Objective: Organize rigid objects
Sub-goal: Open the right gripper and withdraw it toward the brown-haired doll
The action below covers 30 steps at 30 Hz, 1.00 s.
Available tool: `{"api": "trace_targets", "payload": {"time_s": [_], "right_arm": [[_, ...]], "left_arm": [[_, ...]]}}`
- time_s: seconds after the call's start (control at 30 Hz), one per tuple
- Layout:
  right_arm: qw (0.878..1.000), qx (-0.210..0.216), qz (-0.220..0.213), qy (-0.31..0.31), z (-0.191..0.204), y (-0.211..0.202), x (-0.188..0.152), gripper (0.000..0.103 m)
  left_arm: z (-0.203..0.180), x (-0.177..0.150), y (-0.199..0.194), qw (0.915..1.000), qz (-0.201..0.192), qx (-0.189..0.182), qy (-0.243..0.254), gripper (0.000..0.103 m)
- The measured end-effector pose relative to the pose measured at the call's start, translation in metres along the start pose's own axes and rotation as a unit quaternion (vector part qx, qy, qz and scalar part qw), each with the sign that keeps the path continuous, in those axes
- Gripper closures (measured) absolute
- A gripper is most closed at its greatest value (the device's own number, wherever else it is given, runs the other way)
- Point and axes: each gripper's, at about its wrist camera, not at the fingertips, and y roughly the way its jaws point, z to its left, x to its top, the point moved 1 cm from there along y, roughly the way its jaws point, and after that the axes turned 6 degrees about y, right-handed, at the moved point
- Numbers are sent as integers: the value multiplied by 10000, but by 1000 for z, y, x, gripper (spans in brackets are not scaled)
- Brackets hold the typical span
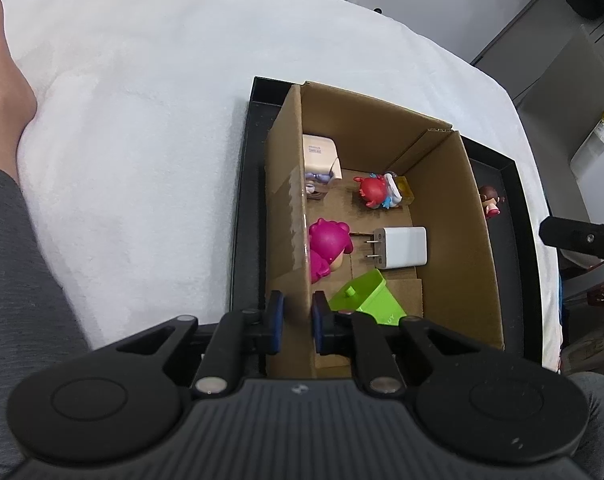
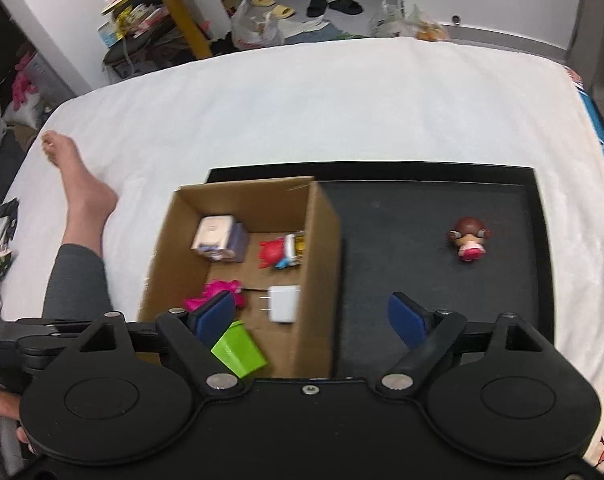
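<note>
Your left gripper point(image 1: 297, 318) clamps the cardboard box point(image 1: 453, 216) wall; your right gripper point(image 2: 313, 318) stands wide, apparently empty.

The green plastic piece point(image 1: 363, 298) in the lower middle of the left wrist view bears raised letters that read "UY" near its lower edge. A white box point(image 1: 319, 152) against the carton's left wall carries a small printed label, too small to read.
</note>
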Motion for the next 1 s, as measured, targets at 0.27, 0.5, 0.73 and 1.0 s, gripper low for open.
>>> {"api": "trace_targets", "payload": {"time_s": [0.27, 0.5, 0.73, 1.0], "right_arm": [[9993, -137, -70, 353, -37, 1, -3, 12], [9980, -159, -177, 591, -64, 0, -8, 9], [9959, -198, -227, 858, -92, 7, -14, 5], [9941, -107, -410, 995, -114, 19, -24, 5]], "left_arm": [[-4, 4, -1, 9999, 85, 96, 42, 90], [-8, 7, 0, 9995, 182, 243, 64, 91], [-13, 11, 1, 9987, 287, 404, 123, 91], [-18, 11, 7, 9971, 382, 589, 282, 91]]}}
